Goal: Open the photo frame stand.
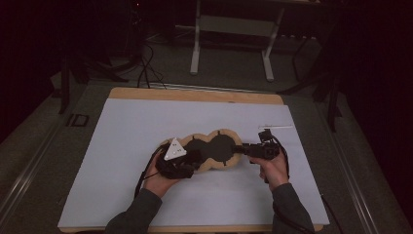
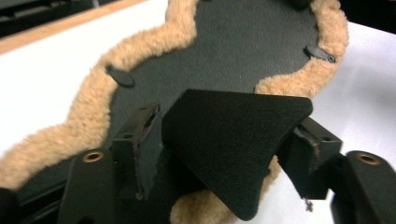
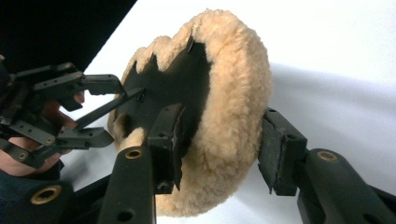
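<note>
A white sheet (image 1: 146,126) covers my table. On it lies the fleece-edged black pad (image 1: 214,148), between my hands. My left gripper (image 2: 224,154) stands wide open around the pad's upturned black flap (image 2: 233,144), pads clear of it. My right gripper (image 3: 224,149) straddles the fleece rim, one pad touching, the other apart

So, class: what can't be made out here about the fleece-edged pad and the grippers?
High view: the pad's surface detail, too small and dim.
Left gripper view: the pad's near end, hidden by the raised black flap.
Right gripper view: whether the right gripper presses the fleece rim; too close to tell.
</note>
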Tool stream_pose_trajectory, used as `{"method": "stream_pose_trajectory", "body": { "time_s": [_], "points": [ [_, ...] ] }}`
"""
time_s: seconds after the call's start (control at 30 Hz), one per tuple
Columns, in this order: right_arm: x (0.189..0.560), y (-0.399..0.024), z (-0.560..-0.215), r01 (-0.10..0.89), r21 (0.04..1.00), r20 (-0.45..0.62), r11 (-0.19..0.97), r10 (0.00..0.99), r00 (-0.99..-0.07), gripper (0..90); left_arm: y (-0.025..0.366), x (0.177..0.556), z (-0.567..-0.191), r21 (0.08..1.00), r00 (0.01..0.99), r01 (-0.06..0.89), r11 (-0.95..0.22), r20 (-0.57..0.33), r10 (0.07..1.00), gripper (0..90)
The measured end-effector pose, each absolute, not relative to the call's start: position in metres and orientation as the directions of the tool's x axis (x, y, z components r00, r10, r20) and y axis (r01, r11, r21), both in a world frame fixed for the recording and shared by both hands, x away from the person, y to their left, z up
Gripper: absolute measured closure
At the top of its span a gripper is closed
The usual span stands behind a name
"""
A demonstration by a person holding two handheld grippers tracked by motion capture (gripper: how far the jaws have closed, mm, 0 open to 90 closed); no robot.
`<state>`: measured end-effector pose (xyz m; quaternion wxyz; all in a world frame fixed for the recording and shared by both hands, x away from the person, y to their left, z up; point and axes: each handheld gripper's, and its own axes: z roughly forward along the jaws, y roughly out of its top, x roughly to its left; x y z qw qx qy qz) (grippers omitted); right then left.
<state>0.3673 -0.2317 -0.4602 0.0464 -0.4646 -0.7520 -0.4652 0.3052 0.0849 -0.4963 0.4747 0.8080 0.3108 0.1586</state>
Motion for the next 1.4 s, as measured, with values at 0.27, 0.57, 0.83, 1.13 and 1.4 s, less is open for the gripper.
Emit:
{"method": "stream_pose_trajectory", "body": {
  "time_s": [0.27,0.57,0.83,1.13,1.4],
  "points": [
    [0.366,-0.233,-0.457,0.737,0.661,0.506,0.139,0.642,-0.575,59.4,0.091,0.301,-0.503,0.855,0.768,0.360,-0.374,-0.045,0.638,33.1],
    [0.365,-0.233,-0.455,0.723,0.671,0.489,0.161,0.637,-0.596,60.9,0.107,0.290,-0.506,0.858,0.782,0.371,-0.355,-0.082,0.618,35.9],
    [0.364,-0.233,-0.455,0.714,0.678,0.475,0.176,0.636,-0.608,60.9,0.126,0.279,-0.508,0.854,0.769,0.387,-0.346,-0.092,0.633,35.9],
    [0.362,-0.233,-0.453,0.697,0.688,0.453,0.202,0.631,-0.630,61.1,0.139,0.272,-0.504,0.855,0.762,0.388,-0.345,-0.087,0.641,39.4],
    [0.361,-0.234,-0.454,0.691,0.692,0.443,0.211,0.632,-0.636,61.0,0.162,0.272,-0.500,0.865,0.725,0.415,-0.281,-0.128,0.677,43.4]
  ]
}}
